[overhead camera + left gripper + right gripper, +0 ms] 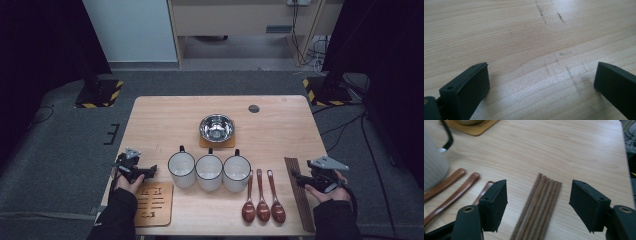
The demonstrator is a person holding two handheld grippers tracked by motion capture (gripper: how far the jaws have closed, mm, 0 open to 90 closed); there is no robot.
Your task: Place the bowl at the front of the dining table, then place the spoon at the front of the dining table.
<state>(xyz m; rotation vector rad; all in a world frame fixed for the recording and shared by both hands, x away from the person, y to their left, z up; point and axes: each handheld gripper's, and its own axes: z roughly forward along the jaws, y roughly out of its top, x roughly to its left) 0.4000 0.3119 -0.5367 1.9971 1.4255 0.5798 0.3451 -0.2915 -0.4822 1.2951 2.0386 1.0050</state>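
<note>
Brown chopsticks (537, 207) lie bundled at lower centre of the right gripper view, between the wide-open, empty jaws of the right gripper (537, 205), likely lined up to pinch them. Left gripper (541, 82), also wide open and empty, hovers over bare table (524, 30).

Chopsticks (537, 207) on desk (579, 150) between right tool (537, 205) jaws; spoons (454, 187) left of it; mug (432, 162) beyond spoons.

Dark wooden chopsticks (537, 205) bundled flat, parallel, at table's right edge.
</note>
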